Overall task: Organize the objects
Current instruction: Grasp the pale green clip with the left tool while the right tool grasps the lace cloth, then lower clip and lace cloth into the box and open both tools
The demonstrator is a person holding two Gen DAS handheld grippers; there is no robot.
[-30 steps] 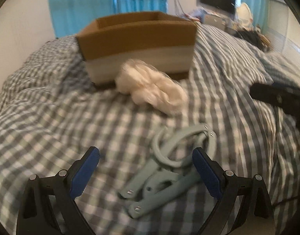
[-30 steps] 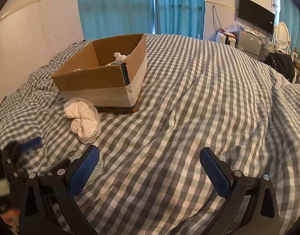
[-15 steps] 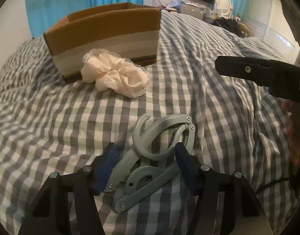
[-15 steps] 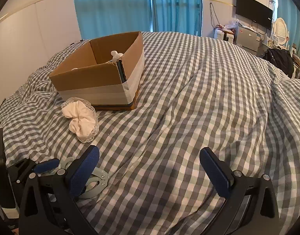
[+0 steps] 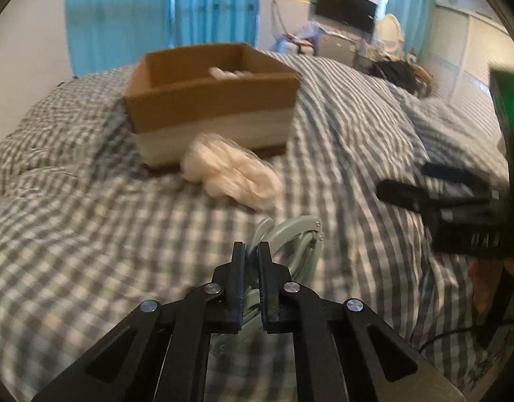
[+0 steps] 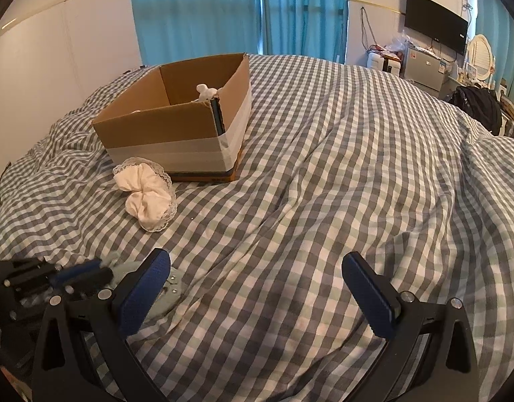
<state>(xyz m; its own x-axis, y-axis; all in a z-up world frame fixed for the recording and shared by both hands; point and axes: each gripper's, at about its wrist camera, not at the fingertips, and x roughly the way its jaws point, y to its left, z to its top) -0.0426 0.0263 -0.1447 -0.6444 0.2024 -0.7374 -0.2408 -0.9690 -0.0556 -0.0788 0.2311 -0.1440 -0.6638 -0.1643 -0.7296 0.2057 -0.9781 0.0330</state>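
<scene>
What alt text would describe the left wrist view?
The left tool is shut on a pale green hanger lying on a checked bed. Beyond it, a white cloth lies before an open box; the right tool shows at right.

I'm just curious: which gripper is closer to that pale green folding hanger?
Left. The left gripper is shut on the hanger; the right gripper is open beside it, apart.

Checked bedspread (image 6: 324, 184) is covering the bed, lying in shallow wrinkles. Turquoise curtains (image 6: 203, 10) are hanging along the far wall. Wall-mounted television (image 6: 436, 21) is showing a dark screen. Black bag (image 6: 479, 109) is sitting at the bed's right edge.
</scene>
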